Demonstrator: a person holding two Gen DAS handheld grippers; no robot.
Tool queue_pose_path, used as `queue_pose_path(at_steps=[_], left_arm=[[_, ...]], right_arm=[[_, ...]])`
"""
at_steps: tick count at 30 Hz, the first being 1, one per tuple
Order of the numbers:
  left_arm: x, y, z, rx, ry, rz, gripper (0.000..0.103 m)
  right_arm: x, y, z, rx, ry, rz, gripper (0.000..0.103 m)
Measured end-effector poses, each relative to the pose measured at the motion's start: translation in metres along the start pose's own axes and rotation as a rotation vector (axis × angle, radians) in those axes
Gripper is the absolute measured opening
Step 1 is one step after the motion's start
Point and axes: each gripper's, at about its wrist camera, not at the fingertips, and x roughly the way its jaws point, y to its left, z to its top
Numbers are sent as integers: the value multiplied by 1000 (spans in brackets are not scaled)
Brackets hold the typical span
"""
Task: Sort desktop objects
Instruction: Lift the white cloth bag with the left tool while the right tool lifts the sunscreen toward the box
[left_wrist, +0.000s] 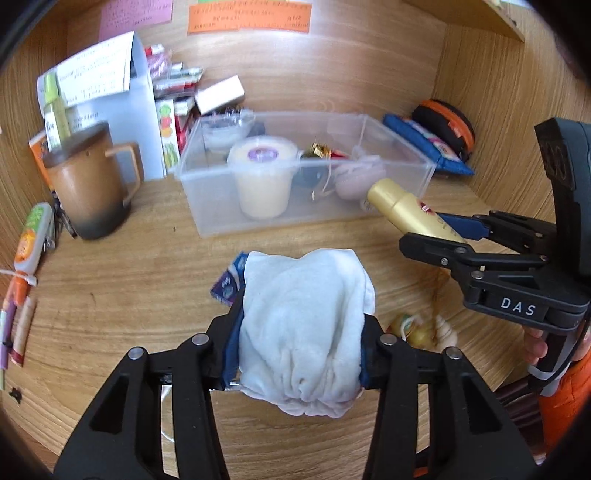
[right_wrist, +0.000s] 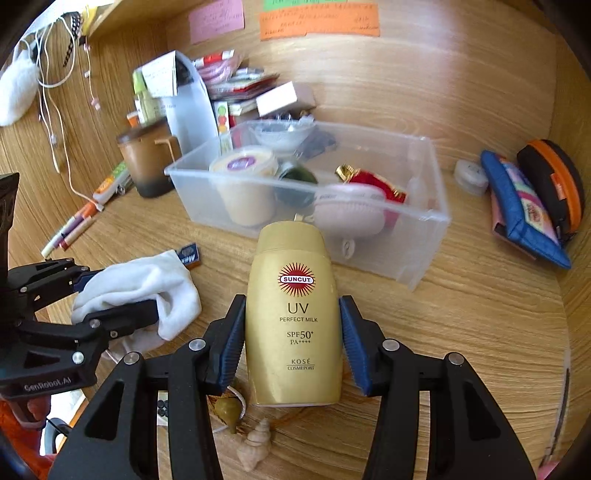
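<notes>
My left gripper (left_wrist: 301, 325) is shut on a bunched white cloth (left_wrist: 306, 325), held above the wooden desk; it also shows in the right wrist view (right_wrist: 122, 295) with the cloth (right_wrist: 147, 291). My right gripper (right_wrist: 291, 321) is shut on a gold sunscreen bottle (right_wrist: 293, 321), cap pointing toward the clear plastic bin (right_wrist: 424, 236). In the left wrist view the right gripper (left_wrist: 436, 229) holds the bottle (left_wrist: 406, 212) just in front of the bin's (left_wrist: 207, 221) right corner. The bin holds a cream jar (left_wrist: 262, 177), a pink pouch (right_wrist: 347, 210), a red purse and a dark bottle.
A brown lidded mug (left_wrist: 88, 184) stands left of the bin, with pens and a glue stick (left_wrist: 33, 236) beside it. Papers and boxes (left_wrist: 122, 92) pile behind. Blue and orange-black pouches (right_wrist: 535, 206) lie at the right. A small blue packet (right_wrist: 190, 254), a shell (right_wrist: 255, 446) and a gourd charm lie near me.
</notes>
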Motion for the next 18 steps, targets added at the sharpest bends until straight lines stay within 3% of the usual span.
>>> queue_pose_path(at_steps=[18], left_arm=[[-29, -1, 47, 38, -133, 30, 47]], right_arm=[[-40, -19, 17, 54, -100, -20, 45]])
